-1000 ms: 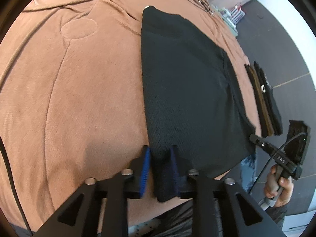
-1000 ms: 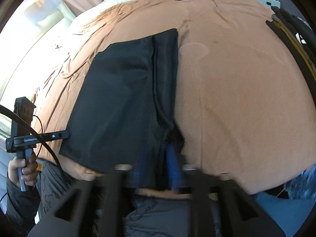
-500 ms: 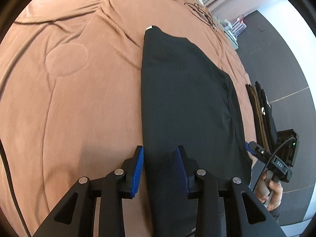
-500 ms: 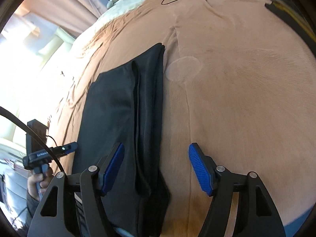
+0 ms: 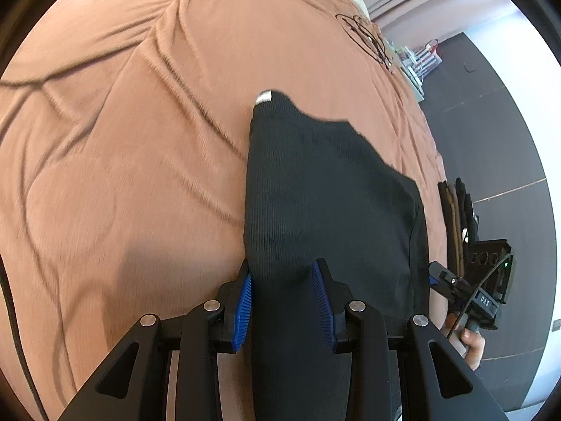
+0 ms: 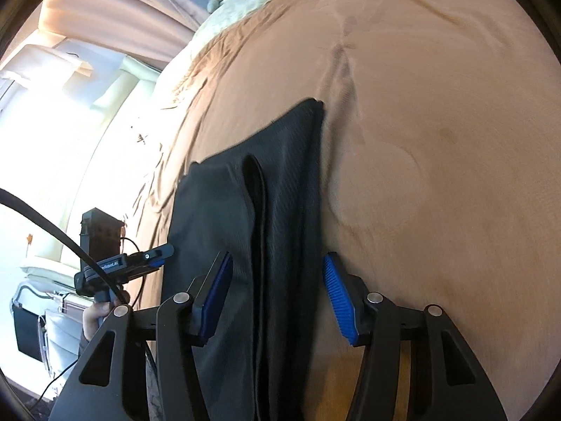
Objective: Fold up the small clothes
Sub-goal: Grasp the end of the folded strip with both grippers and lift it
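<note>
A black ribbed garment (image 5: pixel 326 189) lies flat on the brown bedspread (image 5: pixel 122 140), folded lengthwise, with a small white tag at its far corner. In the right wrist view the garment (image 6: pixel 280 210) shows a fold ridge down its middle. My left gripper (image 5: pixel 282 291) is open, its blue pads either side of the garment's left edge, low over the cloth. My right gripper (image 6: pixel 277 291) is open and straddles the garment's right side. Each gripper shows in the other's view, at the opposite side of the garment.
A stack of folded dark and brown clothes (image 5: pixel 455 217) lies at the bed's right edge. A tangle of black cable (image 5: pixel 364 35) lies at the far end of the bedspread. Dark floor lies beyond the right edge; bright window and cushions on the left.
Both grippers let go of the garment's near edge and opened. They have moved forward over the cloth, which now lies flat between the pads.
</note>
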Demonstrator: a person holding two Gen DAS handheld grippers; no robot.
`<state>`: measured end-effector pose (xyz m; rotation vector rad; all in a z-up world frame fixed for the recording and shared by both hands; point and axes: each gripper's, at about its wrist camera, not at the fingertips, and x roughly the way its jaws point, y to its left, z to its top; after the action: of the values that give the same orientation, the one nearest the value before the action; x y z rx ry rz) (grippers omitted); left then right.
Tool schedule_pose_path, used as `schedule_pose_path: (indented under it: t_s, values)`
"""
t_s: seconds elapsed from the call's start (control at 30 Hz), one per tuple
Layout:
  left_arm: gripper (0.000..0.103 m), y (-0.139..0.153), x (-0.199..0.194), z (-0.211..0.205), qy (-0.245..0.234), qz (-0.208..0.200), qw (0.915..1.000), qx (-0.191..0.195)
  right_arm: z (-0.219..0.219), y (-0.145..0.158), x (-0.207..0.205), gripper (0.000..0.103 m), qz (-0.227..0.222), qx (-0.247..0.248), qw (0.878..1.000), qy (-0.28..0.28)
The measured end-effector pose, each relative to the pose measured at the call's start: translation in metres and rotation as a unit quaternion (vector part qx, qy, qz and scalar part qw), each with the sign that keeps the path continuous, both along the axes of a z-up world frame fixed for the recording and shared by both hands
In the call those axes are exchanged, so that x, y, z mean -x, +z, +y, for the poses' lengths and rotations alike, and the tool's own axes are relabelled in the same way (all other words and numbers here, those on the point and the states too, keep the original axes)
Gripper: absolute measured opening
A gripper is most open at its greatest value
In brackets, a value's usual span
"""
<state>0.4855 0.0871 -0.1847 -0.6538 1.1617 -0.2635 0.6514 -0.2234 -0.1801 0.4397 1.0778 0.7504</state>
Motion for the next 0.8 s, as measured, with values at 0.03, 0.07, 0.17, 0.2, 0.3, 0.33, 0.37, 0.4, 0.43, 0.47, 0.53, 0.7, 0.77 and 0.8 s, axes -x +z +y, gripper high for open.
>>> schedule_pose_path:
  t_s: [0.03,0.07,0.17,0.2,0.3,0.33,0.37,0.4,0.43,0.47,0.53,0.7,0.77,0.8]
  values:
    - [0.035,0.001,-0.005,0.001,0.000,-0.002,1.0000,-0.002,0.002,-0.001,-0.005,0.052,0.000,-0.003,1.000,0.004]
    - [0.035,0.001,-0.009,0.001,-0.001,-0.003,1.0000,-0.004,0.002,-0.002,-0.010,0.052,-0.002,-0.006,1.000,0.007]
    - [0.035,0.000,-0.023,0.003,-0.001,-0.004,1.0000,-0.005,0.009,-0.003,-0.023,0.047,-0.006,-0.003,1.000,0.014]
    - [0.035,0.000,-0.027,0.003,-0.001,-0.004,1.0000,-0.006,0.011,-0.004,-0.025,0.046,-0.005,0.000,1.000,0.015]
    - [0.035,-0.001,-0.040,0.003,0.000,-0.008,0.9999,-0.007,0.018,-0.006,-0.035,0.041,-0.003,0.004,1.000,0.018]
    - [0.035,-0.001,-0.043,0.003,0.000,-0.009,0.9999,-0.008,0.020,-0.006,-0.037,0.039,-0.003,0.006,1.000,0.018]
    - [0.034,-0.002,-0.047,0.003,0.001,-0.008,0.9999,-0.008,0.022,-0.006,-0.040,0.038,-0.004,0.007,1.000,0.019]
    - [0.034,-0.003,-0.052,0.003,0.002,-0.008,0.9999,-0.009,0.023,-0.005,-0.042,0.037,-0.004,0.007,1.000,0.018]
    - [0.034,-0.003,-0.056,0.003,0.002,-0.010,0.9999,-0.011,0.025,-0.004,-0.042,0.031,-0.005,0.006,1.000,0.017]
    - [0.033,-0.003,-0.060,0.003,0.003,-0.012,0.9998,-0.014,0.028,-0.005,-0.045,0.022,-0.005,0.008,1.000,0.017]
    - [0.026,-0.003,-0.067,0.002,0.009,-0.010,0.9998,-0.018,0.033,-0.006,-0.046,0.013,-0.003,0.021,1.000,0.013]
    - [0.008,0.007,-0.068,-0.003,0.012,-0.016,0.9992,-0.035,0.040,0.010,-0.030,0.007,-0.035,0.038,0.999,0.012]
    - [0.007,0.015,-0.063,-0.001,0.010,-0.027,0.9990,-0.033,0.041,0.020,-0.021,0.007,-0.050,0.038,0.998,0.012]
    - [0.007,0.021,-0.061,0.000,0.011,-0.033,0.9989,-0.031,0.042,0.024,-0.017,0.007,-0.056,0.039,0.998,0.011]
